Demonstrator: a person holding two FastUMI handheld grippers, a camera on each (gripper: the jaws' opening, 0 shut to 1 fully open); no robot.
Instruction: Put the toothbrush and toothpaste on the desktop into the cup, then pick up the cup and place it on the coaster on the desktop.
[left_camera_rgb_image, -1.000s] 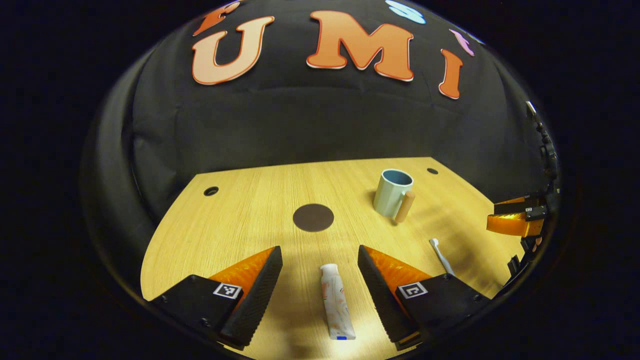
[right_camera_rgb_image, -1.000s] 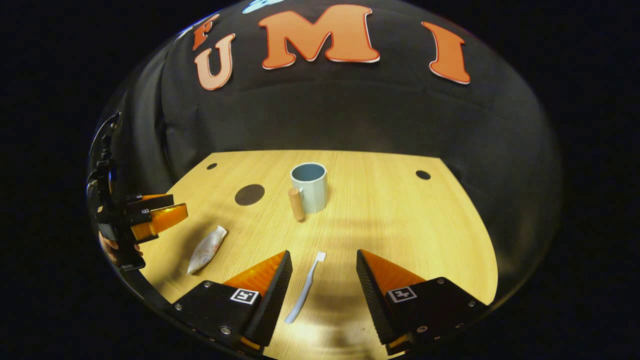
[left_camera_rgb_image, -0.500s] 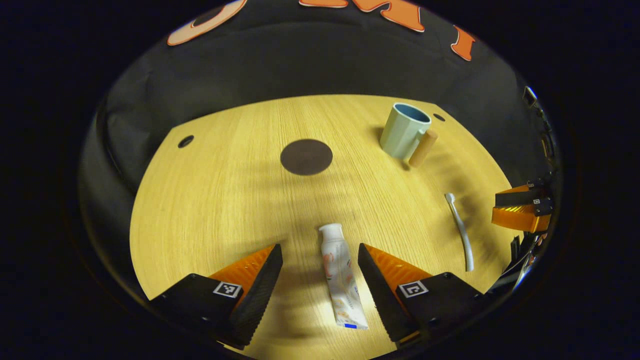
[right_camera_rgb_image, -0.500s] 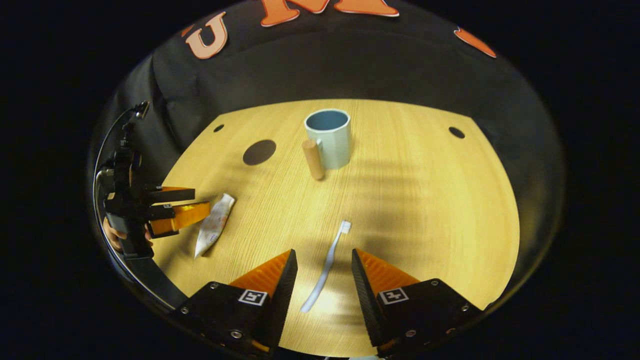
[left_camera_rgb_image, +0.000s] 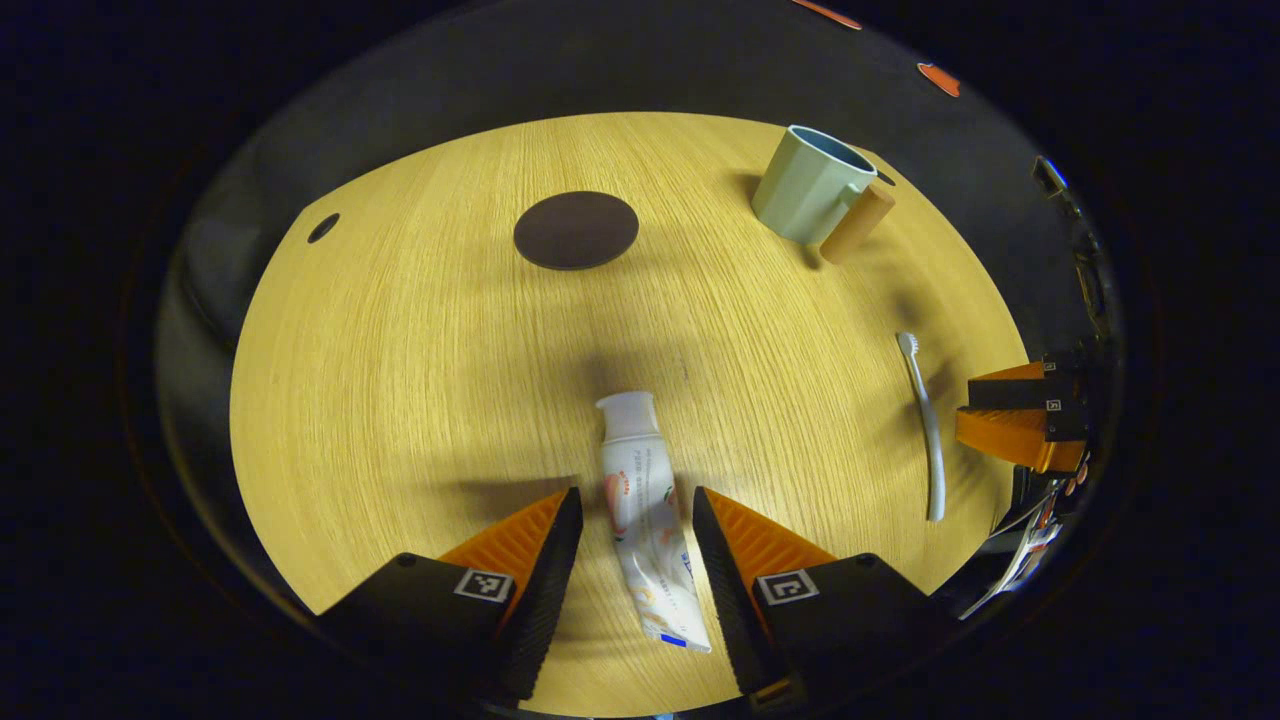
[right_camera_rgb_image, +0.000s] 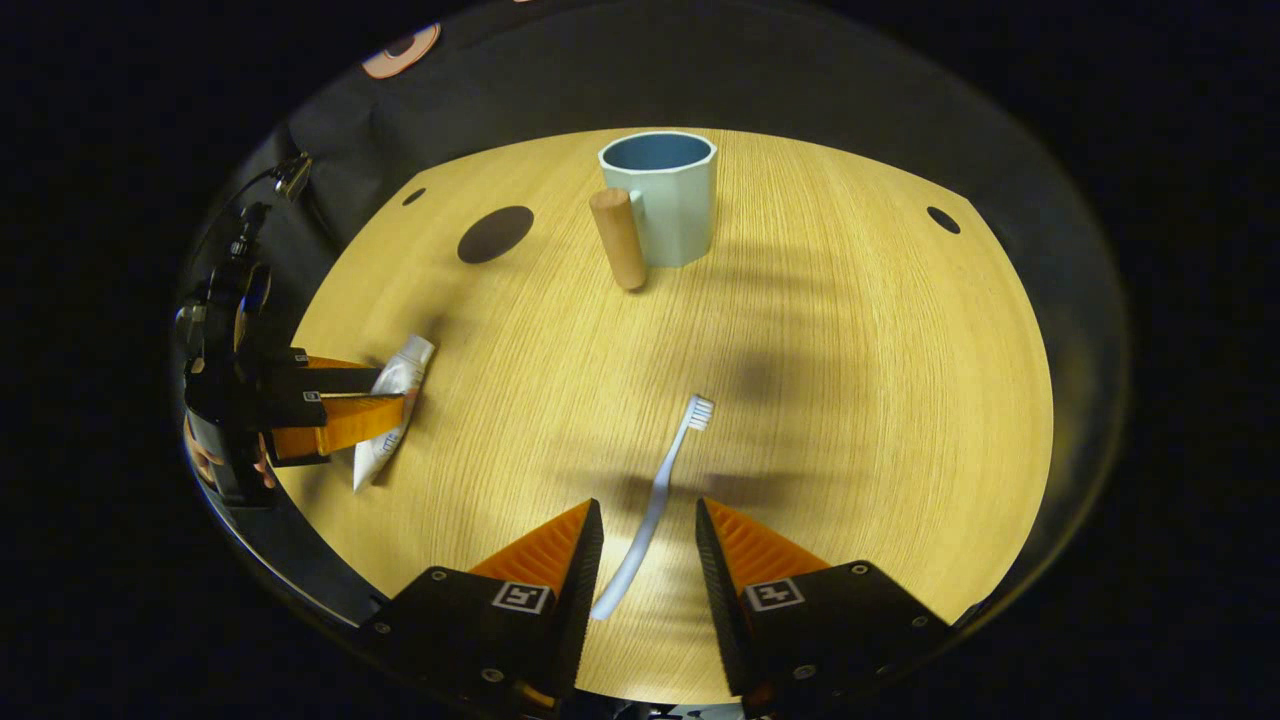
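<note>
Left gripper view, left to right: small hole (left_camera_rgb_image: 323, 227) in the desktop (left_camera_rgb_image: 400, 380) at upper left, dark round coaster (left_camera_rgb_image: 576, 230) upper centre-left, bare. Toothpaste (left_camera_rgb_image: 645, 517) lies flat at lower centre, cap pointing up-frame, its body between the fingers of the left gripper (left_camera_rgb_image: 630, 545). Fingers are moderately apart, one on each side of the tube, gap visible both sides, no pinch yet. Cup (left_camera_rgb_image: 811, 184) upper right, upright and empty, wooden handle (left_camera_rgb_image: 857, 224) on its lower right side. Toothbrush (left_camera_rgb_image: 925, 423) lies at right, bristle end up-frame.

Right gripper view, left to right: the left gripper (right_camera_rgb_image: 395, 405) again at left edge, straddling the toothpaste (right_camera_rgb_image: 393, 398). Coaster (right_camera_rgb_image: 495, 233) upper left. Cup (right_camera_rgb_image: 664, 193) top centre, handle (right_camera_rgb_image: 618, 238) facing the camera. Toothbrush (right_camera_rgb_image: 652, 510) slants at lower centre, its handle end running between the fingers of the right gripper (right_camera_rgb_image: 648, 550); fingers fairly narrow, not touching it as far as I can tell.

Risks, as a guess: the tube is soft, so closing low on the crimped tail could let it fold or slip. The brush is thin and flat on the wood, so fingers may scrape the desktop or flick it sideways. Both items are long and the cup is light, so a sloppy drop-in could tip it.
</note>
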